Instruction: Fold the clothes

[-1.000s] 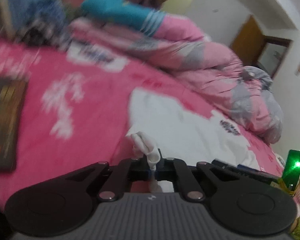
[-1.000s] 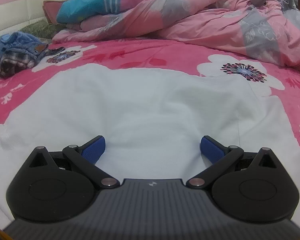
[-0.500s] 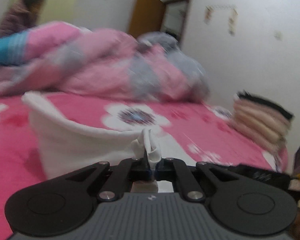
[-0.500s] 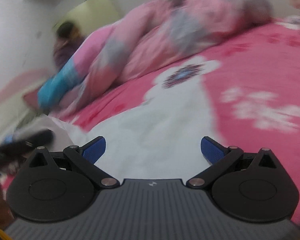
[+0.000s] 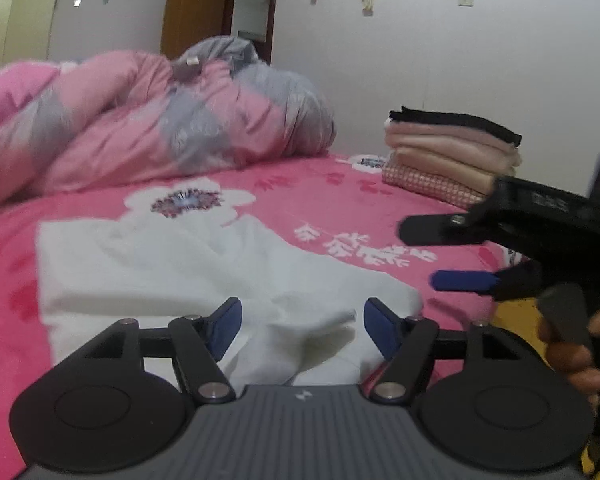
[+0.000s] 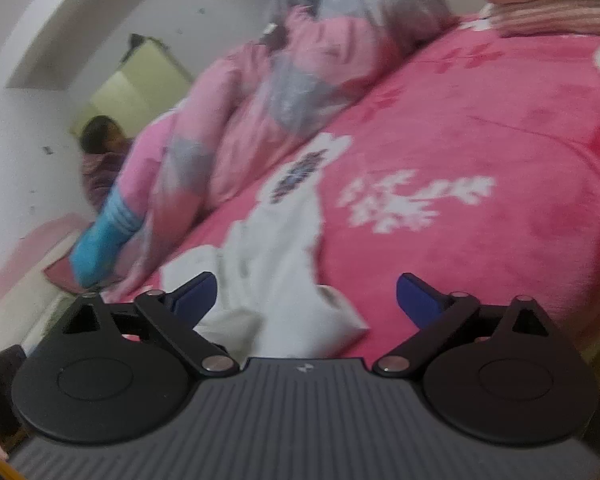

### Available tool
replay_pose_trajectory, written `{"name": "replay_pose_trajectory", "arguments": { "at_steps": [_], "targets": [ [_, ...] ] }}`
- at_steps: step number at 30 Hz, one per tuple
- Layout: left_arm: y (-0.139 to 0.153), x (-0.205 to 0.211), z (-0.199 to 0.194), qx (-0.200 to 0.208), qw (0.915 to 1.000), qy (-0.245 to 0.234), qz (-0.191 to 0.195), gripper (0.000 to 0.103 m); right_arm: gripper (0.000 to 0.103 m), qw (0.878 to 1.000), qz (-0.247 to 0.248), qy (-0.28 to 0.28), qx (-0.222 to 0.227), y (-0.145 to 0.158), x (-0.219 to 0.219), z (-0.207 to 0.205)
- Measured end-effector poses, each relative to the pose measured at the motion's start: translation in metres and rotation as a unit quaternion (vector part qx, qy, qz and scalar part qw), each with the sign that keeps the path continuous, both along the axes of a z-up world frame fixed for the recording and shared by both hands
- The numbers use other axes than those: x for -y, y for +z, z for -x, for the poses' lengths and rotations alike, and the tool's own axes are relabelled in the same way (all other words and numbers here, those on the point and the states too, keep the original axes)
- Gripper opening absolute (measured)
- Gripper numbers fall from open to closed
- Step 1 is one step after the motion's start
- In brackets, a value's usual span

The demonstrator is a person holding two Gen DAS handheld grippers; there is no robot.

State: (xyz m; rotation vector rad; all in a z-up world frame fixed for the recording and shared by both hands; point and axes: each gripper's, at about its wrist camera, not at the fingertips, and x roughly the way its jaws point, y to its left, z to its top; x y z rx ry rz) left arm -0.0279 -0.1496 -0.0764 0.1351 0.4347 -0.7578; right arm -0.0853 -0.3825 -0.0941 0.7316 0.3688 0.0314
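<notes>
Released from the left gripper (image 5: 302, 322), now spread like the right gripper (image 6: 305, 300), the white shirt (image 5: 172, 264) lay half-folded at 12 o'clock.

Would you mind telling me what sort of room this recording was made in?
Most likely a home bedroom: a bed with a pink floral bedspread, a rumpled pink and grey duvet, and a stack of folded clothes.

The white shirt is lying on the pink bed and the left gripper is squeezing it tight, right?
Not quite. The white shirt does lie on the pink bed, but the left gripper is open, its fingers spread apart above the cloth and gripping nothing. The left wrist view shows this.
</notes>
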Motion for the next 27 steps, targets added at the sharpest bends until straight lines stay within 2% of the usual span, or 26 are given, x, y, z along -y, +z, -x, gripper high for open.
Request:
{"name": "replay_pose_trajectory", "arguments": {
  "at_steps": [4, 9, 12, 16, 22, 27],
  "targets": [
    [0.006, -0.031, 0.017, 0.005, 0.9994, 0.034, -0.005, 0.069, 0.075, 0.999, -0.012, 0.04, 0.012, 0.011, -0.01, -0.004],
    [-0.002, -0.051, 0.025, 0.006, 0.9953, 0.086, -0.045, 0.066, 0.057, 0.996, -0.055, 0.074, -0.01, 0.013, -0.021, -0.01],
    [-0.003, -0.057, 0.023, -0.006, 0.9937, 0.103, -0.044, 0.065, 0.056, 0.991, -0.097, 0.089, -0.036, 0.009, -0.026, -0.016],
    [-0.006, -0.056, 0.025, 0.002, 0.9918, 0.112, -0.062, 0.065, 0.056, 0.983, -0.144, 0.096, -0.066, 0.003, -0.033, -0.021],
    [-0.014, -0.051, 0.027, 0.021, 0.9888, 0.119, -0.087, 0.064, 0.058, 0.971, -0.201, 0.082, -0.099, -0.01, -0.033, -0.03],
    [-0.017, -0.049, 0.029, 0.031, 0.9884, 0.115, -0.093, 0.063, 0.056, 0.958, -0.25, 0.068, -0.121, -0.022, -0.032, -0.04]
  ]
}}
